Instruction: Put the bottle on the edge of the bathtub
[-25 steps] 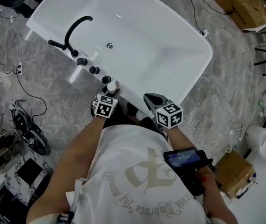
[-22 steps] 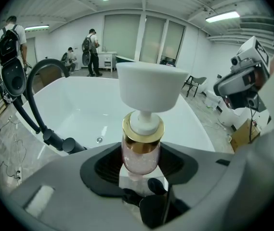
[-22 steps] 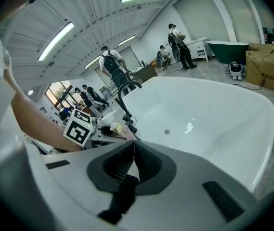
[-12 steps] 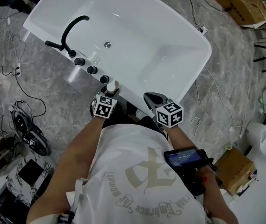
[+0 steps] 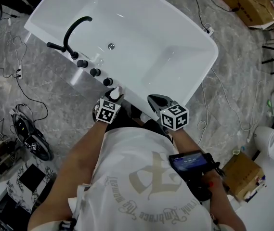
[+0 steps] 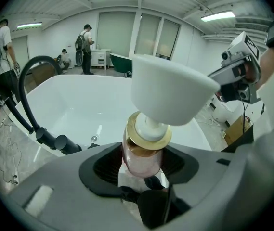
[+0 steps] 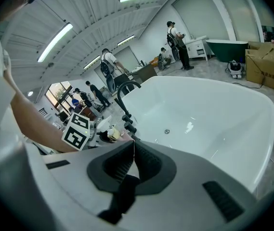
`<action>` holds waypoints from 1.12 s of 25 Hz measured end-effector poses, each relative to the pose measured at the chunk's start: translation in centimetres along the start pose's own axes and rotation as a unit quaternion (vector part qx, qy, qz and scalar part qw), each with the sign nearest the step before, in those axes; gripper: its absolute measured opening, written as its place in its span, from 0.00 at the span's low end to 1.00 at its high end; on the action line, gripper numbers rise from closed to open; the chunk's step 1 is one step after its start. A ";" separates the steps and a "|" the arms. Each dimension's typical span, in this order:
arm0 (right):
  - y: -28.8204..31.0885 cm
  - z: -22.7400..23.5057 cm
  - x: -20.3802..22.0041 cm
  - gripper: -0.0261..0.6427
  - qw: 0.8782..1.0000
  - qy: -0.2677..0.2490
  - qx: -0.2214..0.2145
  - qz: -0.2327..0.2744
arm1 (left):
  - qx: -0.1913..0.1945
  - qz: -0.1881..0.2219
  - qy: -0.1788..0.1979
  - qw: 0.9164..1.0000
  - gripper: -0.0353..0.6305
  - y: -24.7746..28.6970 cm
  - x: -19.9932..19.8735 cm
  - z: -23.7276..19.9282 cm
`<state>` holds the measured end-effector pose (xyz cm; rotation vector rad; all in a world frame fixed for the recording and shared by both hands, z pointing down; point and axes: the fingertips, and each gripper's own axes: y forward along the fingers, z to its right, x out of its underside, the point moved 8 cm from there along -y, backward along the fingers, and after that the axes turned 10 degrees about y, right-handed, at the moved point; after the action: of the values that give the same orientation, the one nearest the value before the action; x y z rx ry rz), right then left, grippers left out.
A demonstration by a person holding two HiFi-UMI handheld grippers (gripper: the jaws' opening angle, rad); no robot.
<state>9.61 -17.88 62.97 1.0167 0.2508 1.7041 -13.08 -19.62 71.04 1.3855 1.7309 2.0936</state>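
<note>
At the bathtub's [image 5: 127, 96] near edge, beside the knobs [image 5: 95, 72], the bottle [image 5: 114, 93] is held by the left gripper's [image 6: 140, 163] jaws, which have just been opening. Its base is hidden and is possibly unseated, so toppling could be caused by release. The right gripper's [image 7: 133, 144] jaws are closed and empty.

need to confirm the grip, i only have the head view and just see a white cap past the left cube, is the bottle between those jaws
observer: yes, the left gripper view shows the bottle between the left gripper jaws, pads against both sides; the jaws have just been opening slightly
operator: what's under the white cap
observer: a gold collar, then a pinkish see-through body
operator: right one empty
observer: yes, the right gripper jaws are shut together on nothing
</note>
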 end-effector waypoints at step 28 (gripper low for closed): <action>0.0 -0.5 0.3 0.05 1.000 -0.014 -0.020 0.001 | -0.014 0.018 -0.004 1.000 0.44 -2.3 -1.0 -0.1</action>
<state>9.27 -17.43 62.83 1.0110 0.1966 1.6889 -13.56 -19.47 68.59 1.4246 1.6805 2.1192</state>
